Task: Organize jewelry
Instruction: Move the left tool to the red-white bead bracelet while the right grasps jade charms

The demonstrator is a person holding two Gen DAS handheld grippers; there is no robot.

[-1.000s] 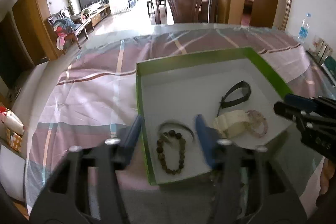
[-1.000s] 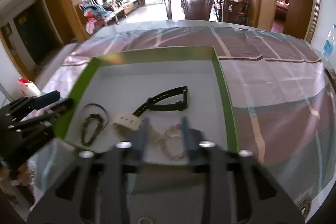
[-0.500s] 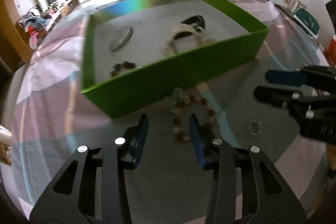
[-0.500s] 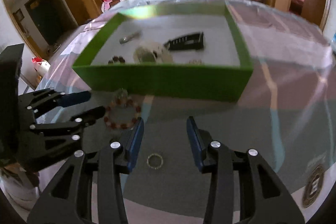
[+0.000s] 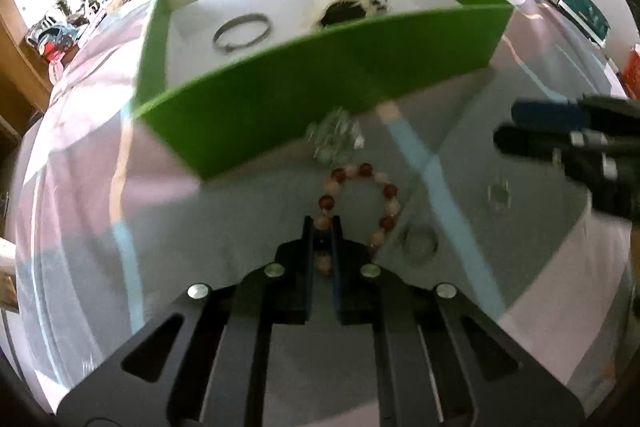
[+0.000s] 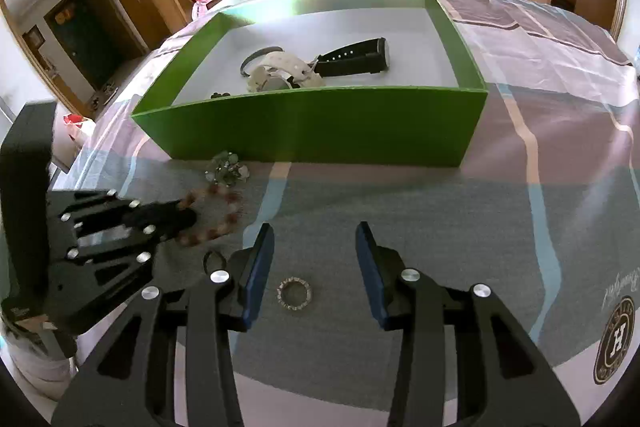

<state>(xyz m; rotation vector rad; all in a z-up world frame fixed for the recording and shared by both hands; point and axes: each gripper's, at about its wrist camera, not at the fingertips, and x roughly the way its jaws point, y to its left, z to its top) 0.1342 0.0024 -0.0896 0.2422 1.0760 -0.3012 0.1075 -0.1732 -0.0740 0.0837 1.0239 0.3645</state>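
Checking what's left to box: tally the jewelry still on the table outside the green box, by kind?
bead bracelet: 1
rings: 2 (studded ring, plain ring)
crystal cluster: 1
Total: 4

Green open-top box (image 6: 320,125) with white floor sits on the tablecloth; inside lie a thin metal bangle (image 5: 241,34), a cream-strapped watch (image 6: 280,73) partly over a black-strapped watch (image 6: 354,58), and a dark bead bracelet (image 6: 221,95) only just visible behind the near wall. On the cloth in front of the box: a clear crystal cluster piece (image 6: 227,169) just beside the near wall, and touching it a red-and-cream bead bracelet (image 5: 360,205) lying flat in an open loop. Nearer the cameras lie a small studded ring (image 6: 295,294) and a plain dark ring (image 6: 214,261), flat and apart.
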